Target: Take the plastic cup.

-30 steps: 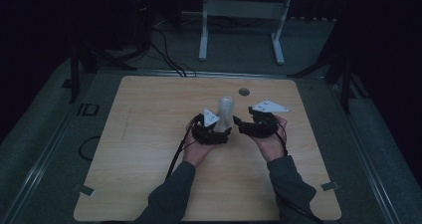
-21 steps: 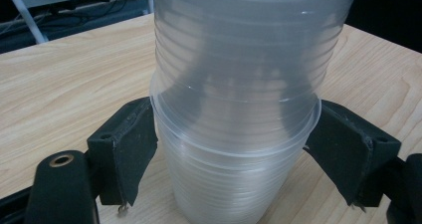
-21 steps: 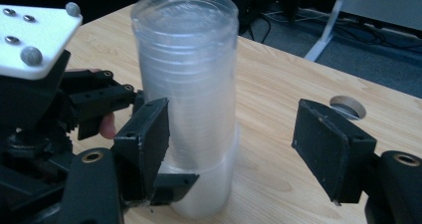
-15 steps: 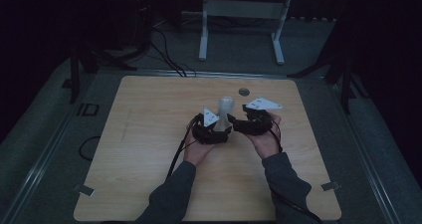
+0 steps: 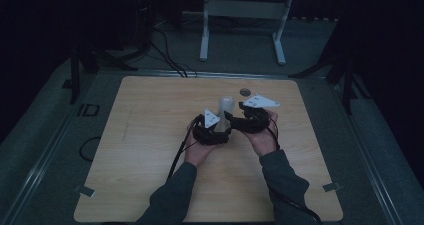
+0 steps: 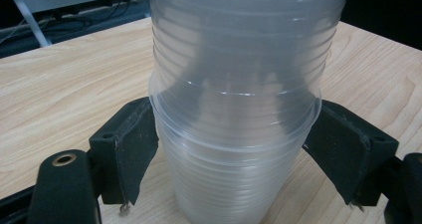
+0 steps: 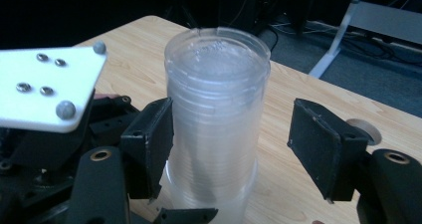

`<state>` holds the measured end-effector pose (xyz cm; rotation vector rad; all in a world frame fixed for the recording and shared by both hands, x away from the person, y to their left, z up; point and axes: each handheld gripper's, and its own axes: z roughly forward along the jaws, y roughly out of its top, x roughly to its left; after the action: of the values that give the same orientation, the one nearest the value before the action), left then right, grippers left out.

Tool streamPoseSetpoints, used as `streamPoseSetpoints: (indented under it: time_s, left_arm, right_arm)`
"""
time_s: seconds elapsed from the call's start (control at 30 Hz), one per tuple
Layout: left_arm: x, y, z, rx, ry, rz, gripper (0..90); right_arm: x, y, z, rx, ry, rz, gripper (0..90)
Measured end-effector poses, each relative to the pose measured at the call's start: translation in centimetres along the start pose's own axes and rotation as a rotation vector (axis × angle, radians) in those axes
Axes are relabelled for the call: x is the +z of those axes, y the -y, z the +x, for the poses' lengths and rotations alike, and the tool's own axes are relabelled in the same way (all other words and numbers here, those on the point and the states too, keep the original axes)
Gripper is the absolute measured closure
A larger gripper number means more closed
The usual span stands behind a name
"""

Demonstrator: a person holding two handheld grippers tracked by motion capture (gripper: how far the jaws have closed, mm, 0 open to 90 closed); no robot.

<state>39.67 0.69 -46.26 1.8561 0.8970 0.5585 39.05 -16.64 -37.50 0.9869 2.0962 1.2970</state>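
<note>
At mid-desk, my left gripper (image 6: 234, 159) has just been closing its jaws onto the bottom cup of the cup stack (image 6: 239, 99); my right gripper (image 7: 231, 149) straddles the upper cups, jaws open, nothing separated yet.

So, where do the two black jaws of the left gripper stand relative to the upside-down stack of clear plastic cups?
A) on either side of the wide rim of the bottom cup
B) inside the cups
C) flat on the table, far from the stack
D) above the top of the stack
A: in the left gripper view, the left gripper has one jaw on each side of the stack of clear plastic cups, level with its lowest wide rim.
</note>
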Motion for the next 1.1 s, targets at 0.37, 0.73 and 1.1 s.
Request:
streamPoseSetpoints:
  time_s: [0.37,0.73,1.1]
  left_arm:
    - [0.0,0.1,0.0,0.006,0.003,-0.005,21.3]
    - [-0.1,0.1,-0.1,0.012,-0.003,-0.013,21.4]
    - [-0.1,0.1,-0.2,0.024,-0.011,-0.019,21.8]
  right_arm:
    - [0.7,-1.0,0.3,0.001,-0.024,-0.020,34.1]
    - [1.8,-1.6,0.3,0.026,-0.039,-0.006,36.6]
    - [1.8,-1.8,0.0,0.042,-0.039,-0.003,39.2]
